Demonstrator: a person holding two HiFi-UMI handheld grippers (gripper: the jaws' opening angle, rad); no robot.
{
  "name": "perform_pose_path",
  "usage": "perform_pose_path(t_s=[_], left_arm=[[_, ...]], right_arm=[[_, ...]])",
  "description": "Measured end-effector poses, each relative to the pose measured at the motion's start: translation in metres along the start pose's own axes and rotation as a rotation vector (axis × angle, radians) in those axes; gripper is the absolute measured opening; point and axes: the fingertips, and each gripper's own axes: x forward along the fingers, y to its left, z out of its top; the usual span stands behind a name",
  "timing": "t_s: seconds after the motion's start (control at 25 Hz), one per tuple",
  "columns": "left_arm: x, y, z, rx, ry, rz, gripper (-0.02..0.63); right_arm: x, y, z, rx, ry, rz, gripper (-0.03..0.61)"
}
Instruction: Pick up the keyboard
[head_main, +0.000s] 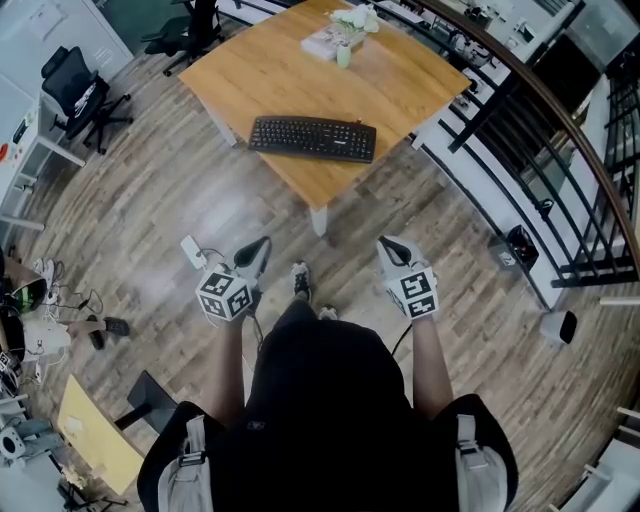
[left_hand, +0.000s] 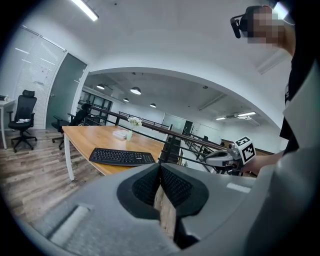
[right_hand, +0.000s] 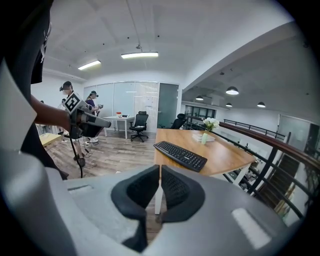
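Presently the black rectangular plastic keyboard (head_main: 312, 138) lies at the near edge of the light wooden table (head_main: 420, 85), well ahead of both grippers, its long axis crosswise. The left gripper (head_main: 254, 252) and right gripper (head_main: 392, 247) are closed and empty; neither is clearly nearer.

The keyboard (head_main: 312, 138) is matt black plastic, lying on a smooth, warm-toned wooden table (head_main: 420, 85). The plank floor (head_main: 150, 210) has a soft sheen. The left gripper (left_hand: 160, 172) and right gripper (right_hand: 160, 175) have matt grey plastic shells and black, finely dimpled pads (left_hand: 175, 185).
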Motion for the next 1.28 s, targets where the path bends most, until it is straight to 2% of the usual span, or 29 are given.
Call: perform_pose_path(t_s=[0.48, 0.72, 1.28], left_arm=[[0.019, 0.022, 0.003, -0.019, 0.019, -0.028, 0.011], [0.029, 0.034, 0.003, -0.025, 0.031, -0.037, 0.011], [0.053, 0.084, 0.020, -0.048, 0.047, -0.064, 0.011]], right_arm=[[0.019, -0.005, 0.004, 0.023, 0.027, -0.022, 0.013], [0.030, -0.018, 0.003, 0.033, 0.057, -0.070, 0.013], [0.076, -0.027, 0.030, 0.035, 0.067, -0.079, 0.012]])
